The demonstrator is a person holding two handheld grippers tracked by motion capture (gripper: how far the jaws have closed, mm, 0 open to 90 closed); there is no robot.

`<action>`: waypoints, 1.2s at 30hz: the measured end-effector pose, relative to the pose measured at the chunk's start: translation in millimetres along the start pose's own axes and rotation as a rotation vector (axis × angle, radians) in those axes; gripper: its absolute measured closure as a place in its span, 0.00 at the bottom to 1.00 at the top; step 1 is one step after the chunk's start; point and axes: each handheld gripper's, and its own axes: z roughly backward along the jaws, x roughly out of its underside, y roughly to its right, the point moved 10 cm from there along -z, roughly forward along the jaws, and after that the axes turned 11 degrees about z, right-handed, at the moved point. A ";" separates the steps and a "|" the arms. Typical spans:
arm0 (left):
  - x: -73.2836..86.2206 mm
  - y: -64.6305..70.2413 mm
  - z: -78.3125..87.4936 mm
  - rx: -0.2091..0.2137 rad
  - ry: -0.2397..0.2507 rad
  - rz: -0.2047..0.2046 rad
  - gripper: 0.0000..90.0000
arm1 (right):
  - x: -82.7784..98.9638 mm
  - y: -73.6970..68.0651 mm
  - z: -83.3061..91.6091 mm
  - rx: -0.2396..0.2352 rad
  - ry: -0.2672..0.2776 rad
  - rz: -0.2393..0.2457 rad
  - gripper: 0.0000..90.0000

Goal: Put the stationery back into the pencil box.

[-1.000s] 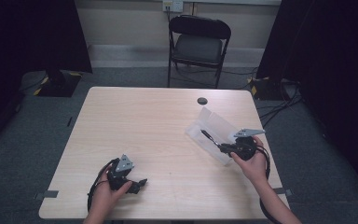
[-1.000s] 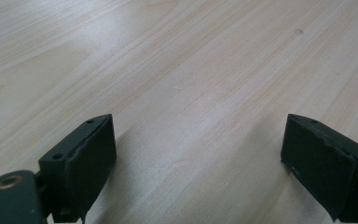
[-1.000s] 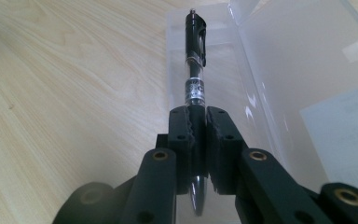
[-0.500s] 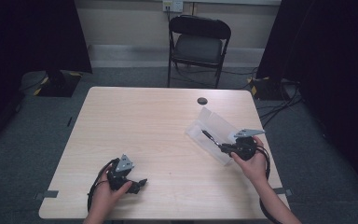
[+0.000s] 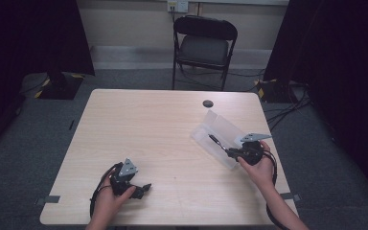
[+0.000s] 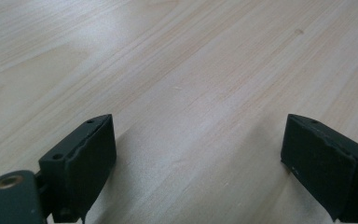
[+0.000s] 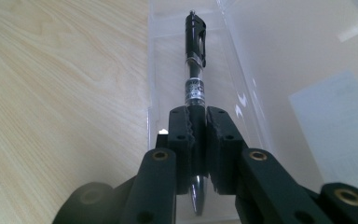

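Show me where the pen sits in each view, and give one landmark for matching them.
High view: the pen lies right of centre, over the clear plastic case, its near end in the right gripper.
Left gripper view: the pen is not in this picture; the open left gripper hangs over the wooden table.
Right gripper view: the pen runs up the middle, clamped between the jaws.
Shared landmark: the wooden table.
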 end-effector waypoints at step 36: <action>0.0 -0.1 -0.1 0.000 0.000 0.000 0.11 | 16.0 6.5 -16.9 0.014 -0.048 -0.007 0.90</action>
